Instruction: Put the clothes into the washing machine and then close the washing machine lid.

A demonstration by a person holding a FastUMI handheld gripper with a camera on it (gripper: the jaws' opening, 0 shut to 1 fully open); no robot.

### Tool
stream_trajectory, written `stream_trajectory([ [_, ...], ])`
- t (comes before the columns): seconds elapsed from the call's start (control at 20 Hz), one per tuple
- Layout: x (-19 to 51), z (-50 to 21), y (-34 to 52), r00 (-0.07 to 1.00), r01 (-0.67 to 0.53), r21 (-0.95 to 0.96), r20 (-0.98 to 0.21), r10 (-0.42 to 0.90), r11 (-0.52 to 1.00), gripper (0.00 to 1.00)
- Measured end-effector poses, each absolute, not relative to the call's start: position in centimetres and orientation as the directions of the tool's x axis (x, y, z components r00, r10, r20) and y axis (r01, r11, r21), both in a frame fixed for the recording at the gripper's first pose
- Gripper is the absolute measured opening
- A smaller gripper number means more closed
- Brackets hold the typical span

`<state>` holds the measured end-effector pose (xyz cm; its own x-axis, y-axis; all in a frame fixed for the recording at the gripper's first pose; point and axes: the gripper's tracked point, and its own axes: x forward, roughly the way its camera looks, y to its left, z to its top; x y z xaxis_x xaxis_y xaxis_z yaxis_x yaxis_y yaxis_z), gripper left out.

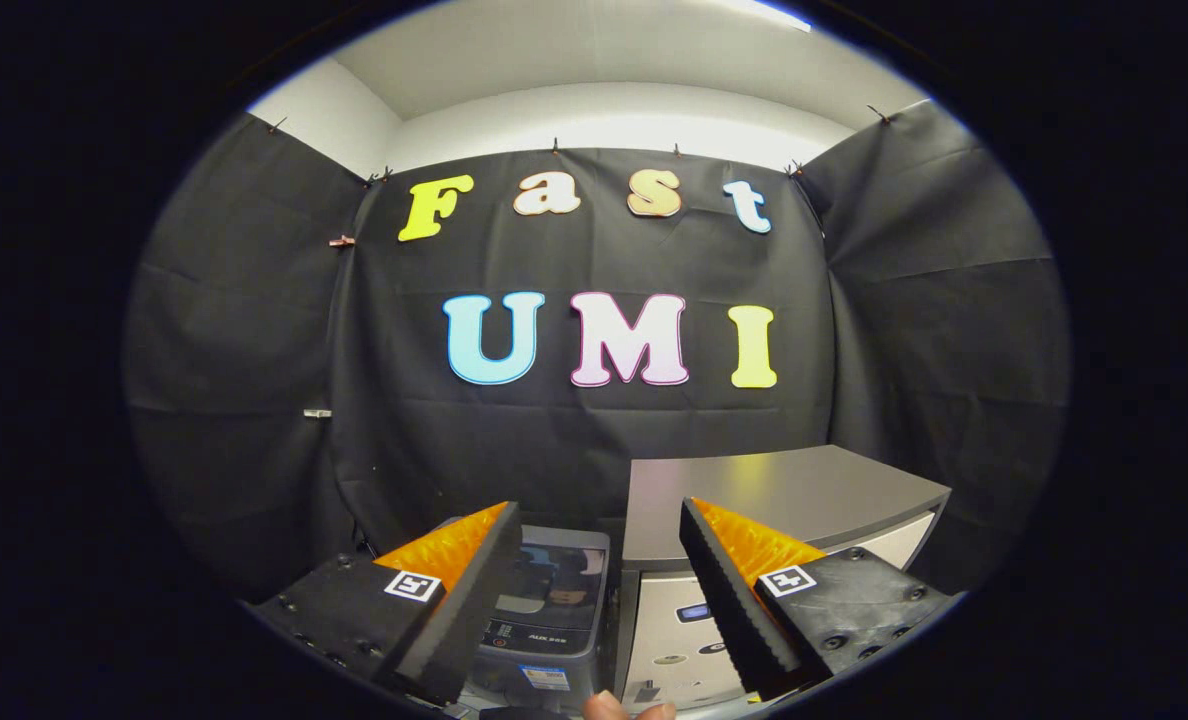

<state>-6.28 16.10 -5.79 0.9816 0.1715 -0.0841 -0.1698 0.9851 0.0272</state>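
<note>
Washer [544, 610], small grey unit w/ dark glass lid, sits low between the tool's [594, 580] fingers, nearer the left one. Lid looks down; can't tell for sure. Tool spread wide, pinching nothing, orange-backed fingers [454, 600] apart. Just right of washer, touching or nearly so, a taller grey-topped cabinet [784, 495] w/ pale front. A fingertip [606, 708] pokes in below the fingers. No clothes visible.
</note>
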Motion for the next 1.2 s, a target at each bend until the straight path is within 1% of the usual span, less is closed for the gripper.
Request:
stream_trajectory([
  [1.2,-6.68,-6.36,16.92,0.98,-0.177,0.012,-0.093,0.178,0.984,0.99],
])
